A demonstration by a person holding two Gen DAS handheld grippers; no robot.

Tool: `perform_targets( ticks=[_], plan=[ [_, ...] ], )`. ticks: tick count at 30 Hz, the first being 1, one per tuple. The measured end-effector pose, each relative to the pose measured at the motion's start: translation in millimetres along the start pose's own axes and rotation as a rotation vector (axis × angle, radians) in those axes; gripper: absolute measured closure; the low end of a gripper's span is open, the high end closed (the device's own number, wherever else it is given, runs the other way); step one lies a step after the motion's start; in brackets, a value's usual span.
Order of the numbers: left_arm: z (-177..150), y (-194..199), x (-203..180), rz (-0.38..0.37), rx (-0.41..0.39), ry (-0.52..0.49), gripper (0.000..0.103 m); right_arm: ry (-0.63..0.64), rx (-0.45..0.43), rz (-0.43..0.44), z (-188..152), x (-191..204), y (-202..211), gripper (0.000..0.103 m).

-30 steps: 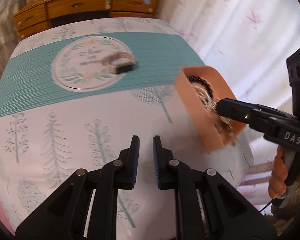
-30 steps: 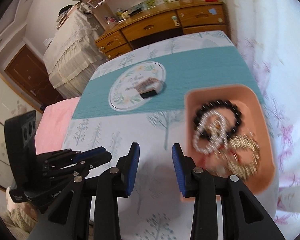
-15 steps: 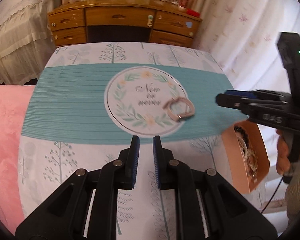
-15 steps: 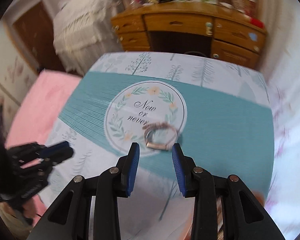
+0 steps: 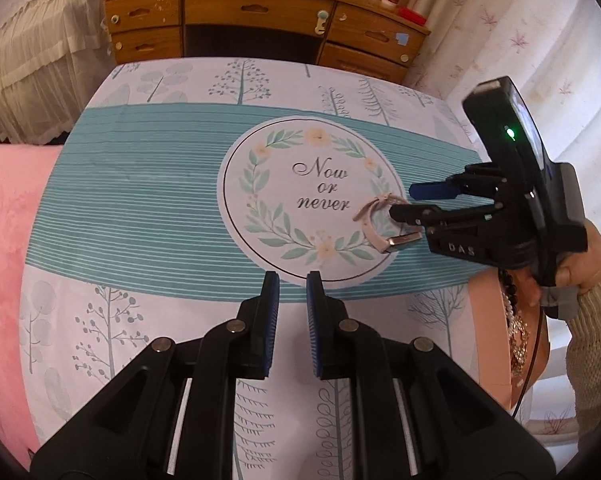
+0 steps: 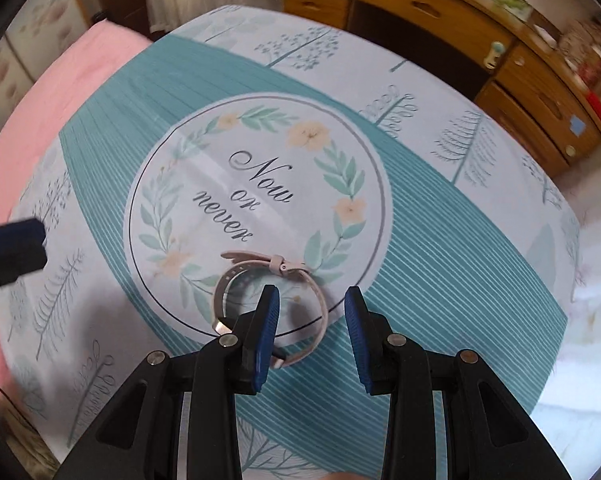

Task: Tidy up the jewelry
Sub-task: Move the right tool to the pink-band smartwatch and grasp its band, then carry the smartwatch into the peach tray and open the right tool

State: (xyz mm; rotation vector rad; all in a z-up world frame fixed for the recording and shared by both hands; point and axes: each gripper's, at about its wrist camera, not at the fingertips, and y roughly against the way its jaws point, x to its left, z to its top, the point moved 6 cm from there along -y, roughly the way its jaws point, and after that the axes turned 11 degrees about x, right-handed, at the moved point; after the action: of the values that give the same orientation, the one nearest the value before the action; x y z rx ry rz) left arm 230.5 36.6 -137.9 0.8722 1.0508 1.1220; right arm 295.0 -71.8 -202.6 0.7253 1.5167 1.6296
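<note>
A watch (image 5: pixel 374 225) with a pale pink strap lies buckled in a loop on the round "Now or never" print of the tablecloth (image 5: pixel 140 200). My right gripper (image 6: pixel 312 300) hangs open just above the watch (image 6: pixel 276 261), its left finger over the loop and the strap's right side between the fingers, pads not pressing. From the left wrist view the right gripper (image 5: pixel 406 202) points down at the watch. My left gripper (image 5: pixel 292 280) stays nearer the table's front, jaws almost together and holding nothing. A pink tray (image 5: pixel 488 320) at the table's right edge holds beads and chains (image 5: pixel 514 328).
A wooden desk with drawers (image 5: pixel 260 8) stands behind the table. A pink blanket (image 5: pixel 4 220) lies to the left, a white lace-covered bed (image 5: pixel 32 40) at the back left, and curtains (image 5: pixel 540 20) on the right. A hand and knitted sleeve (image 5: pixel 592 300) hold the right gripper.
My right gripper swung away from the pink tray to above the watch and rolled. The left gripper shifted so the table's centre print is ahead. Neither jaw gap has changed.
</note>
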Motion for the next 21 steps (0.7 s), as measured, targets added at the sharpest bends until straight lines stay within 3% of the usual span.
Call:
perform_targets(
  ticks=[17, 20, 21],
  plan=[
    [30, -15, 21, -0.032, 0.012, 0.096, 0.092, 0.078, 0.002, 0.017, 21, 17, -20, 0.069],
    [28, -16, 23, -0.036, 0.016, 0.108, 0.092, 0.051, 0.006, 0.032, 21, 18, -20, 0.08],
    [27, -17, 24, -0.036, 0.017, 0.11, 0.092, 0.036, 0.008, 0.027, 20, 17, -20, 0.091]
  ],
)
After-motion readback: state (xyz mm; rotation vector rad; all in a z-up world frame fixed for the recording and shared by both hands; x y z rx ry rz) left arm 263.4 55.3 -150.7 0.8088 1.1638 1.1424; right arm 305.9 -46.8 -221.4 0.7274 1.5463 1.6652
